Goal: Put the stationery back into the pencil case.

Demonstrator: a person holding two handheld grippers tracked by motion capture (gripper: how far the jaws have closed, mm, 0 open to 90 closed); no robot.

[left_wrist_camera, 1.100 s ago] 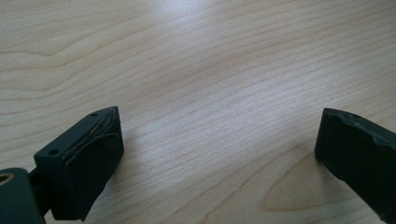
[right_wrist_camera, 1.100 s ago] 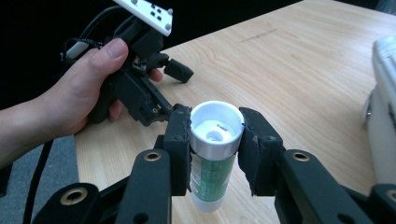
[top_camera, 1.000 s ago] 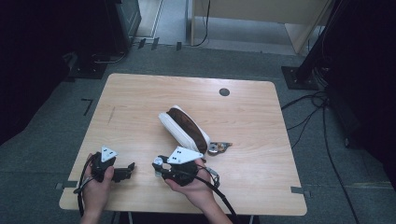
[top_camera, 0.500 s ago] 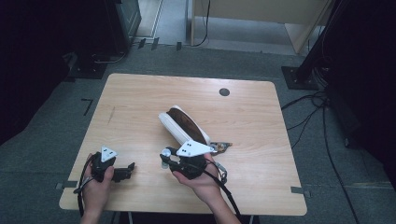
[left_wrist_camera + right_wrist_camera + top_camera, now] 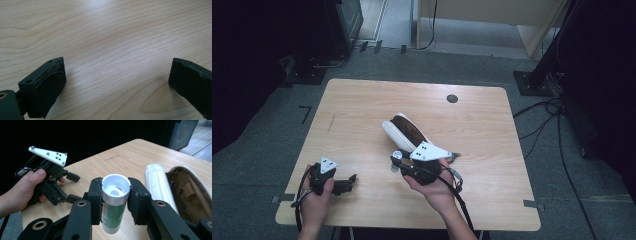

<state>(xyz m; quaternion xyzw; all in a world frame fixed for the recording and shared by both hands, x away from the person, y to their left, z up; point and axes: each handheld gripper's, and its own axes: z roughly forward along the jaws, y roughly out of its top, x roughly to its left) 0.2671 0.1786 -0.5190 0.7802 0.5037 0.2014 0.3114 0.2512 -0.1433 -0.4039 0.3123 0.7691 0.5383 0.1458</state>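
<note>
Tube (image 5: 397, 155) with a white cap is largely hidden behind the right gripper (image 5: 404, 162) at the centre of the high view, just left of the white pouch (image 5: 404, 131); bare table (image 5: 362, 100) stretches across the upper half. The left gripper (image 5: 347, 184) sits low left, near the front edge.

Left gripper view: jaws stand wide apart over bare wood, holding nothing.

Right gripper view: both pads (image 5: 96, 200) clamp the green-labelled tube (image 5: 113, 207) upright at centre, its bottom cut off behind the jaws. The open pouch (image 5: 185, 190) lies at right.

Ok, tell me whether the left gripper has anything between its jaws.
No: the left gripper has its jaws wide apart with bare table between them.
</note>
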